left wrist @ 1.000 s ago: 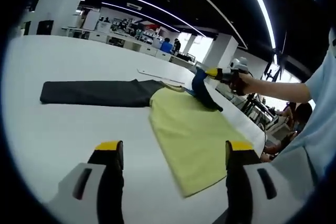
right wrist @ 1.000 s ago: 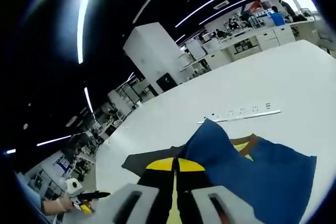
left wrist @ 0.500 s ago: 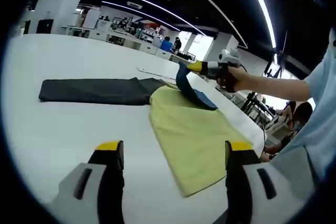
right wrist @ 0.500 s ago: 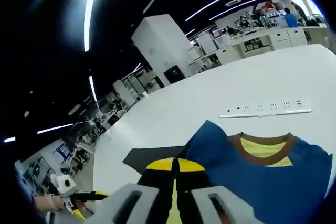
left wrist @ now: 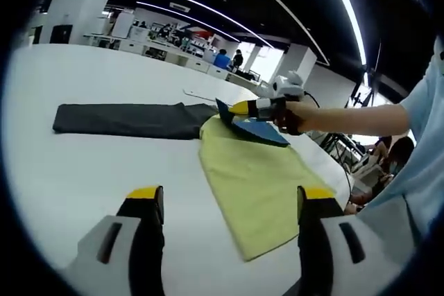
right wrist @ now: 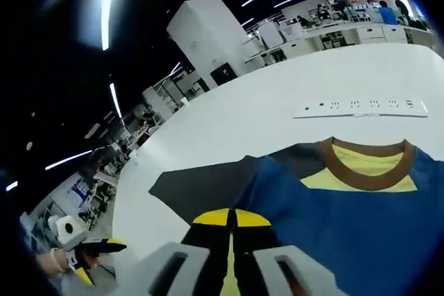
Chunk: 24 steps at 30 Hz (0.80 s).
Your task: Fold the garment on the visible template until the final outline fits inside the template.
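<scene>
Fold in progress. Right tongs (left wrist: 239, 107) pinch the blue flap of the shirt (left wrist: 257, 178), carrying it across the yellow body on the table (left wrist: 83, 171). Left tongs (left wrist: 229, 202) spread, idle. Dark template (left wrist: 125, 120) (beside the shirt) not yet matched.
</scene>
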Motion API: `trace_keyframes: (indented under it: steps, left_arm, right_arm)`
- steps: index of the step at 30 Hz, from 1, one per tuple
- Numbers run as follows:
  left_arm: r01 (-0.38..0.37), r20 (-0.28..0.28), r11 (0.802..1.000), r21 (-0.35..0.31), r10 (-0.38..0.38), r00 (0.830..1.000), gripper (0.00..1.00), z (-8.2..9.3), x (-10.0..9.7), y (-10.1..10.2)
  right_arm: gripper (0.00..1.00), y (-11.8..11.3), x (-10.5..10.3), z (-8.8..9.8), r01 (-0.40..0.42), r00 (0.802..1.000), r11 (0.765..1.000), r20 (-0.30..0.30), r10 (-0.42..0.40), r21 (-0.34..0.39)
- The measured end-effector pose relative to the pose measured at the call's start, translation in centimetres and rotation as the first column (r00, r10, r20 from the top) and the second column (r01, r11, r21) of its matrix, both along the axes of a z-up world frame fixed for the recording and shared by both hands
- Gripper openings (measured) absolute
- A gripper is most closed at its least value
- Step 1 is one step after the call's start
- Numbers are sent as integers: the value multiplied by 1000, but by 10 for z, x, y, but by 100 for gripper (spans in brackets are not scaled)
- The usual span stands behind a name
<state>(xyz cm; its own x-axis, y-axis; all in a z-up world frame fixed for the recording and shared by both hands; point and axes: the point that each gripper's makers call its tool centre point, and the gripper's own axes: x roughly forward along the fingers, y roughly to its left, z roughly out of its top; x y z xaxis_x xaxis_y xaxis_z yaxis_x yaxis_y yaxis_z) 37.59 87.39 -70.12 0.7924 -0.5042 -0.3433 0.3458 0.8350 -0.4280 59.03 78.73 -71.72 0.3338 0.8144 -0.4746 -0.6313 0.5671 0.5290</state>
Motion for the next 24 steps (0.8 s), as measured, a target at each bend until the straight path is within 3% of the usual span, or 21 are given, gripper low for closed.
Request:
trace_keyframes:
  steps: [11,20,24]
  left_arm:
    - [-9,9,1000,-11,9,1000,76,1,2,2]
    - [-11,11,1000,-13,11,1000,76,2,1,4]
    - [-12,10,1000,-15,12,1000,76,1,1,4]
  right_arm:
    - [0,15,-13,-23,-46,999,998,-23,45,-37]
    - [0,13,-11,-20,-88,996,996,21,89,-32]
    - [13,14,-12,-13,-92,994,996,55,92,-16]
